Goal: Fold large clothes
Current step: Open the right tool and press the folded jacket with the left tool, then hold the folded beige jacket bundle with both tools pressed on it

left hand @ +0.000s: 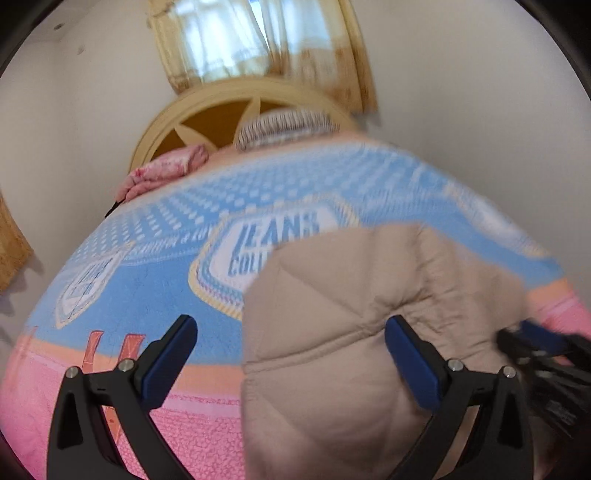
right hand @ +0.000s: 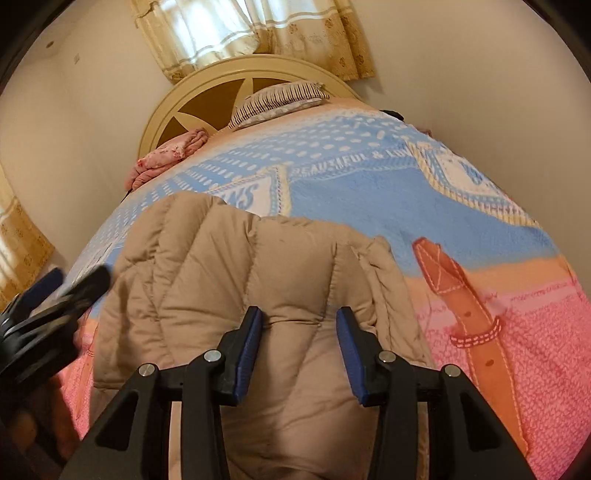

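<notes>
One bed (right hand: 369, 206) carries everything, covered by a single blue and pink blanket (right hand: 351, 199) that spreads ahead of and to both sides of the tongs. On it lies one quilted tan jacket (right hand: 251, 266), the thing to be folded; it sits directly under and ahead of the right tongs (right hand: 299, 321), its padded channels running away from them toward the headboard (right hand: 192, 92), so its long axis seems to follow their pointing line. The right tongs stand partly open, the blue pads either side of a puffed ridge of the jacket with a gap showing, and they do not look clamped on it. In the left wrist view the jacket (left hand: 369, 314) fills the space from the middle of the left tongs (left hand: 291, 332) out past the right-hand pad, so it lies ahead and to their right; these tongs are spread wide with nothing held. The right tongs appear nearer the jacket's middle, the left ones nearer its edge, though blur leaves that uncertain. Each pair shows in the other's view as a dark blurred shape at the side. Beyond the jacket, far ahead, lie one striped pillow (right hand: 280, 96) and one crumpled pink cloth (right hand: 170, 151) by the headboard, with one curtain (right hand: 251, 33) above.
</notes>
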Available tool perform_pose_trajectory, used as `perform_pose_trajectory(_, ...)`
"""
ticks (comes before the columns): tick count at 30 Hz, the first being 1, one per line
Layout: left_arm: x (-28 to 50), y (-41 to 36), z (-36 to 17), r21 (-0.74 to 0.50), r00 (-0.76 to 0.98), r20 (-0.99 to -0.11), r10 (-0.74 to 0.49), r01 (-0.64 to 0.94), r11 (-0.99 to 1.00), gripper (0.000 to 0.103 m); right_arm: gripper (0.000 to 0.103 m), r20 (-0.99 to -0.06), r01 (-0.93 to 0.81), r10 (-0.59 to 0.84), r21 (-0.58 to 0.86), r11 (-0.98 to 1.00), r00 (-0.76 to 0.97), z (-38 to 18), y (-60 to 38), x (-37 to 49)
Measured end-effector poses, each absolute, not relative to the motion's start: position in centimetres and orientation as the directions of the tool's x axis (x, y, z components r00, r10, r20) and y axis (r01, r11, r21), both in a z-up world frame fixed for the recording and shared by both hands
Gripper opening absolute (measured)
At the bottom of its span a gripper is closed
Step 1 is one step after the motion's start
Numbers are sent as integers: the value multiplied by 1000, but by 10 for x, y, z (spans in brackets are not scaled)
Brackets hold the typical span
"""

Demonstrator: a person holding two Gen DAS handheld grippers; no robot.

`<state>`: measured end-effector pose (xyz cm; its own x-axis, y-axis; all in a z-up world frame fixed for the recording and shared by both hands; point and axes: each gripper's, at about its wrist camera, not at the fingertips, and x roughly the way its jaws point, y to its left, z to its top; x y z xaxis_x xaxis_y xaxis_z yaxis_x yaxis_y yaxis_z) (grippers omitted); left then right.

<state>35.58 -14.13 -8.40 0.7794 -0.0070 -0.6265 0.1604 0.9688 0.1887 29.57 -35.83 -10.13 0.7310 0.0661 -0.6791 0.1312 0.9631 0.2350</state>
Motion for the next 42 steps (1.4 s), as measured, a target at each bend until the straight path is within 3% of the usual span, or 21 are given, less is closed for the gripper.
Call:
perform_pose_trajectory(12,369,-140,-121,101,720,-692,-49,163,981,103,43,-689,116,94,252,961,719,-132,-364,304)
perform_pose_trajectory(42,369,-146,-142,60,711,-700,-70,155,986,103,43,-695,127,88,252,960,714,-156,-362,310)
